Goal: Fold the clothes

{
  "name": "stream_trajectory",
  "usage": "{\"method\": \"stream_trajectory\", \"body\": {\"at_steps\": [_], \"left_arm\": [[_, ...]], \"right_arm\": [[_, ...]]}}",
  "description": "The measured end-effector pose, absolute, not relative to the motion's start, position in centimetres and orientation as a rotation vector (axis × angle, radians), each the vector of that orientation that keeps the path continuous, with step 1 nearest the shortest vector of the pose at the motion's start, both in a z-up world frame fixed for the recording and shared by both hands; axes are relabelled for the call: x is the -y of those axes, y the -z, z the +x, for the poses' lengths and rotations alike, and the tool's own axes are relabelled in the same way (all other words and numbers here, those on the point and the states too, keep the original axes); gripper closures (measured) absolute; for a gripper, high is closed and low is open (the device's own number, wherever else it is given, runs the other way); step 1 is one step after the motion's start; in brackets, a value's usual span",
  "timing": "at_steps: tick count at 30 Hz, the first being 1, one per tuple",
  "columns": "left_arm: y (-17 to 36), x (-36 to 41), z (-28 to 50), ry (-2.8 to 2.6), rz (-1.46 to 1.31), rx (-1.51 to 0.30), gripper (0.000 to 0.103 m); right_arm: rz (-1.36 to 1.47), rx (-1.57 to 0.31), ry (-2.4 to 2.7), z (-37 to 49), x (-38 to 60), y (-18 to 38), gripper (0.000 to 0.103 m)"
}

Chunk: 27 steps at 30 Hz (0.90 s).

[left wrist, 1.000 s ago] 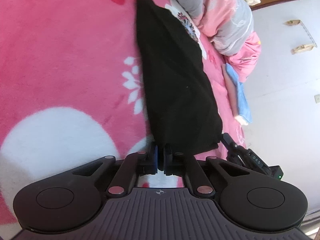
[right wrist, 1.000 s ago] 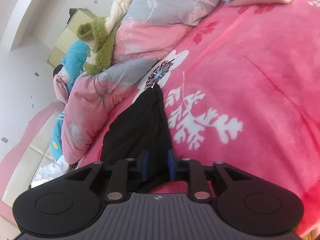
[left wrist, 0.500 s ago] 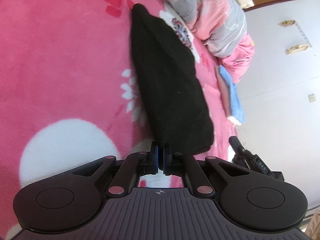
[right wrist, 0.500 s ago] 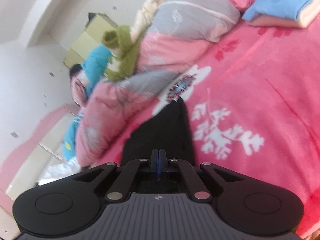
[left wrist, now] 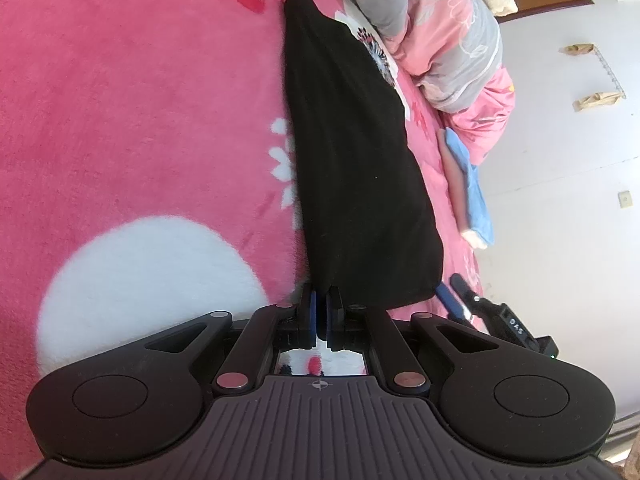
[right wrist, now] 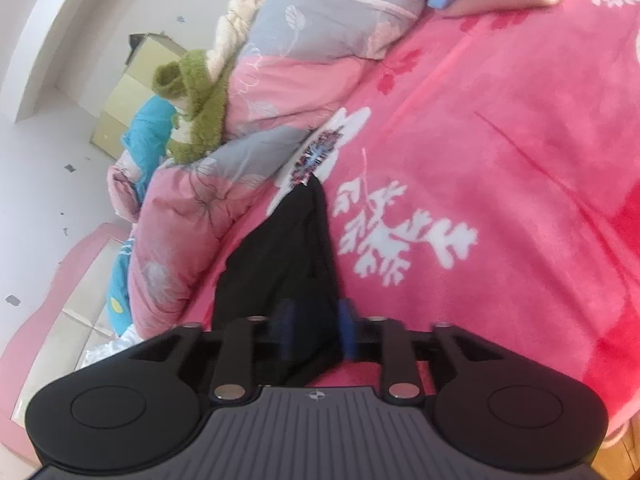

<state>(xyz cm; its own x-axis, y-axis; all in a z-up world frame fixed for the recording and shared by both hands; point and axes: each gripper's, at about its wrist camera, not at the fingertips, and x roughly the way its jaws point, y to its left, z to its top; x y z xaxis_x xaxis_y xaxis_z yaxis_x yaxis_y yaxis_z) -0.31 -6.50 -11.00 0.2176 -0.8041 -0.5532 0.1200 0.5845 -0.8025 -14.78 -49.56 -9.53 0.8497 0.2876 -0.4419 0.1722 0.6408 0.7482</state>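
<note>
Already the black garment (left wrist: 352,168) lies as a long narrow strip on the pink blanket (left wrist: 120,100), running toward twelve o'clock. The left gripper (left wrist: 321,312) pinches its near edge; the right gripper (right wrist: 316,320) is opening, cloth between its jaws. Crosswise folds seem left.

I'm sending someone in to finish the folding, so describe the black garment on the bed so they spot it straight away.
Start at the pink floral blanket covering the bed, then look beside the rumpled pink and grey quilt. The black garment lies there as a long strip, narrowing towards its far end. It is the only plain black, unpatterned thing there.
</note>
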Motion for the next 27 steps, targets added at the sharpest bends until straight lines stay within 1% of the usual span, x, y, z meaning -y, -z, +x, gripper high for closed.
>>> {"method": "stream_trajectory", "body": {"at_steps": [1, 2, 3, 4, 10, 16, 19, 27], "left_arm": [[11.0, 6.5, -0.3, 0.719, -0.709, -1.183, 0.100], [11.0, 6.6, -0.4, 0.718, -0.708, -1.180, 0.100], [11.0, 6.6, -0.4, 0.717, -0.706, -1.178, 0.100], [10.9, 6.6, -0.4, 0.719, -0.704, -1.175, 0.100], [10.5, 6.7, -0.3, 0.728, -0.698, -1.168, 0.100], [10.8, 6.5, -0.2, 0.732, -0.697, -1.174, 0.100], [10.9, 6.4, -0.2, 0.733, -0.698, -1.174, 0.100], [10.7, 6.2, -0.2, 0.737, -0.698, -1.170, 0.101]], "right_arm": [[0.878, -0.581, -0.074, -14.6, 49.4, 9.7, 0.073], [0.866, -0.589, -0.077, -14.4, 49.2, 9.9, 0.077], [0.854, -0.597, -0.080, -14.2, 48.9, 10.0, 0.090], [0.843, -0.595, -0.080, -14.2, 48.8, 10.0, 0.096], [0.773, -0.501, -0.103, -15.6, 47.9, 7.3, 0.097], [0.737, -0.540, -0.087, -15.1, 47.7, 6.8, 0.097], [0.753, -0.566, -0.073, -14.8, 48.1, 7.4, 0.097], [0.780, -0.518, -0.105, -15.5, 48.0, 6.9, 0.098]]}}
